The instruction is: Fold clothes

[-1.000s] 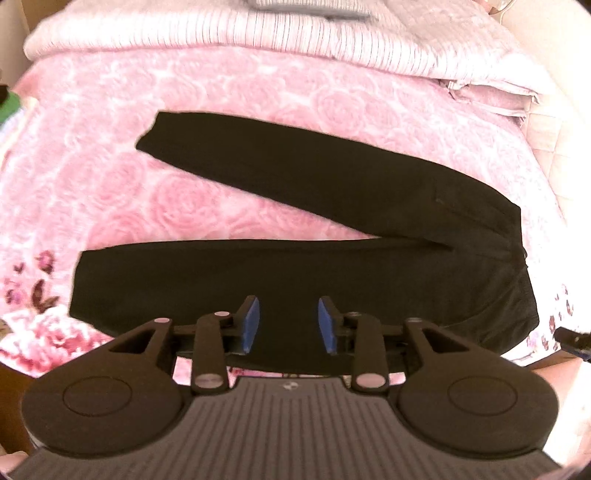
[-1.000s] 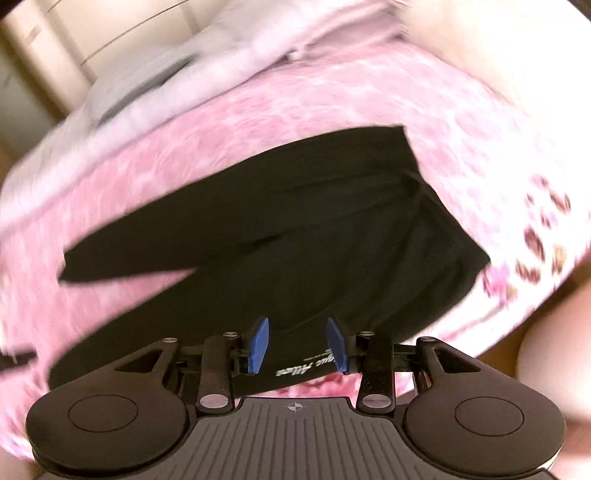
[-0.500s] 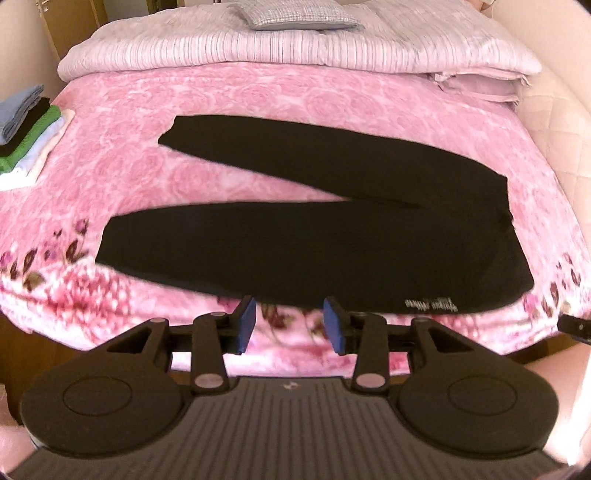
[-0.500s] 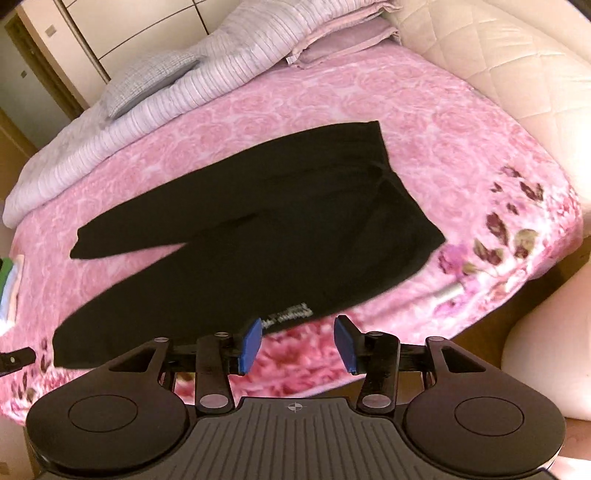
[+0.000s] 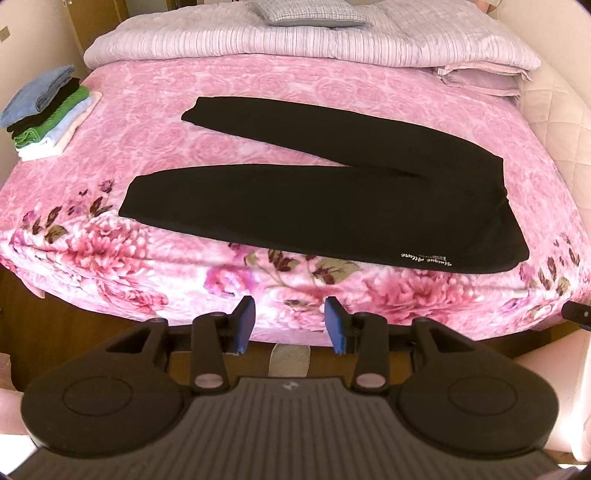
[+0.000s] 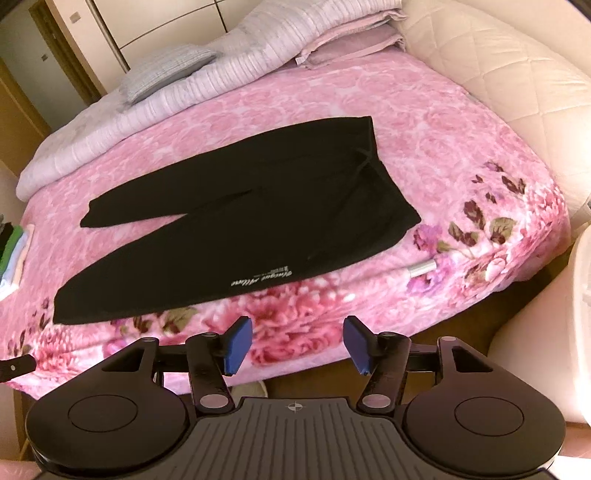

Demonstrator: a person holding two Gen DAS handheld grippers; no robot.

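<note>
A bed (image 5: 155, 147) covered by a pink rose-print blanket (image 6: 461, 147) filled both views, with a pale striped quilt (image 5: 295, 40) bunched along its far end and a small grey checked pillow (image 5: 306, 13) resting on top of that quilt. A cream quilted headboard (image 6: 498, 66) ran along the bed's right side. The black trousers (image 5: 332, 206) lay flat on the blanket near the front edge, unfolded, with the waistband to the right and the two legs spread apart toward the left in a narrow V; a line of white lettering (image 6: 262, 278) showed on the nearer leg close to the hip. At the bed's far left corner stood a stack of folded clothes (image 5: 48, 110) in blue, black, green and white, well apart from the trousers. A short silver cylinder (image 6: 421, 268) lay on the blanket just beside the waistband end. The left gripper (image 5: 290, 325) hovered off the front edge of the bed, its jaws spread wide and holding nothing. The right gripper (image 6: 297, 345) hung likewise short of the bed's edge, jaws parted wide and empty, clear of the trousers.
</note>
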